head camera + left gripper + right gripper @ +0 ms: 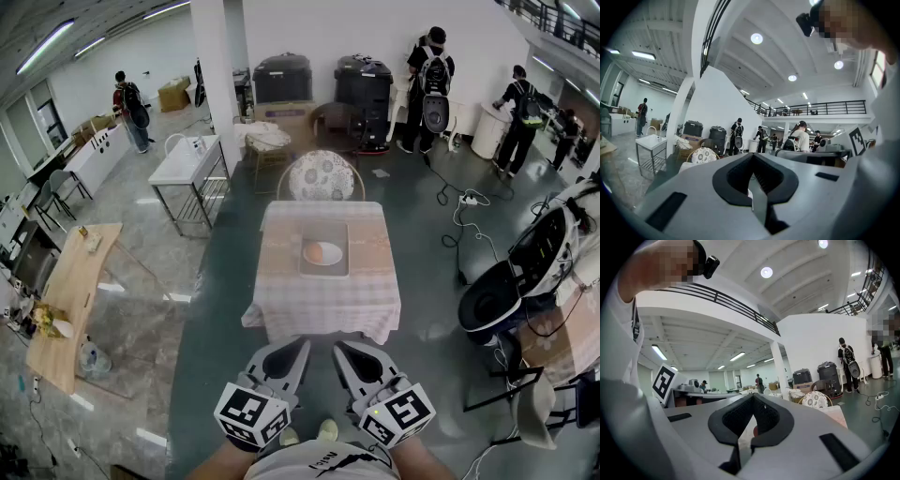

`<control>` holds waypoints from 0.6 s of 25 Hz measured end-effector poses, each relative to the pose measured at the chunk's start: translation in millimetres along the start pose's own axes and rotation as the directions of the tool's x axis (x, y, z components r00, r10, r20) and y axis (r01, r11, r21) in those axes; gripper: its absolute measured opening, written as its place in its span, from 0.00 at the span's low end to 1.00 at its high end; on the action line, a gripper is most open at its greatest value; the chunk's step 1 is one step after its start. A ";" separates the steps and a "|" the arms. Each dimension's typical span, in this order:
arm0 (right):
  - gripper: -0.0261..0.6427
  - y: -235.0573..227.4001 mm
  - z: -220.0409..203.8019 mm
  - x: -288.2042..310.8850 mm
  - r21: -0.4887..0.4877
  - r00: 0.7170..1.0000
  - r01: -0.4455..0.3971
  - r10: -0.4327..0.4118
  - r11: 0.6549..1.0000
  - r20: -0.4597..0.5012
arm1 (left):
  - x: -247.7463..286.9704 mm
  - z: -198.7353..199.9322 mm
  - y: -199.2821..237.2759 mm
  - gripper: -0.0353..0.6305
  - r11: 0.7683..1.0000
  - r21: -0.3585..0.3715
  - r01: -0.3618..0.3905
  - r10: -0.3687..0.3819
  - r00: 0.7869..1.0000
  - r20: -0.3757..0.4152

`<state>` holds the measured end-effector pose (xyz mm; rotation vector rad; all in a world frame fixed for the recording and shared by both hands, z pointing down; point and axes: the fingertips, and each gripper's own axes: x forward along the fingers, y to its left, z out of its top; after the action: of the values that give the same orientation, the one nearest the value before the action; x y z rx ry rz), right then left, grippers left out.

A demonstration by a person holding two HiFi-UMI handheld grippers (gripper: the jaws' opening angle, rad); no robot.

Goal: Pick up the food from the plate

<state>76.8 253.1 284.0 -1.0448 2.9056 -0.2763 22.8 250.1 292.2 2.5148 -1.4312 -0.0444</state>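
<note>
Both tongs sit low at the near edge of the head view, side by side and close together, each carrying its marker cube: the left tongs (295, 349) with a cube (251, 412) and the right tongs (345, 349) with another (398, 411). Left gripper view shows the left tongs (752, 157) with jaws pressed together at the tips and nothing between them. Right gripper view shows the right tongs (752, 397) drawn together in the same way, likewise empty. Just ahead of them stands a small table (323, 300) draped in a pale checked cloth, its near edge close to the jaw tips. On the middle of the table lies a grey square tray (337, 232), and on that a white plate (334, 256). The food (317, 252), a round orange-toned piece, rests on the left part of the plate, well apart from both tongs. Beyond the far edge of the table stands a chair (321, 175) with a round floral back. To the left are a white sink stand (187, 164) and a wooden table (70, 291); several people stand along the back wall.
</note>
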 end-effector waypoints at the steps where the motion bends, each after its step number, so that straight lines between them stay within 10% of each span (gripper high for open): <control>1: 0.06 -2.0 0.6 -1.6 0.000 1.000 -0.001 0.001 1.000 0.001 | 1.8 -0.3 -1.9 0.06 1.000 0.002 -0.001 0.001 1.000 0.000; 15: 0.06 -45.4 18.9 -28.7 0.095 0.991 -0.030 0.017 0.995 0.136 | 18.7 -4.9 -7.6 0.06 0.999 0.029 -0.041 0.041 0.999 0.009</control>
<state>129.3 234.0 273.0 -0.9741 2.7524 -0.3277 39.6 238.9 297.0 2.5103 -1.4963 -0.0272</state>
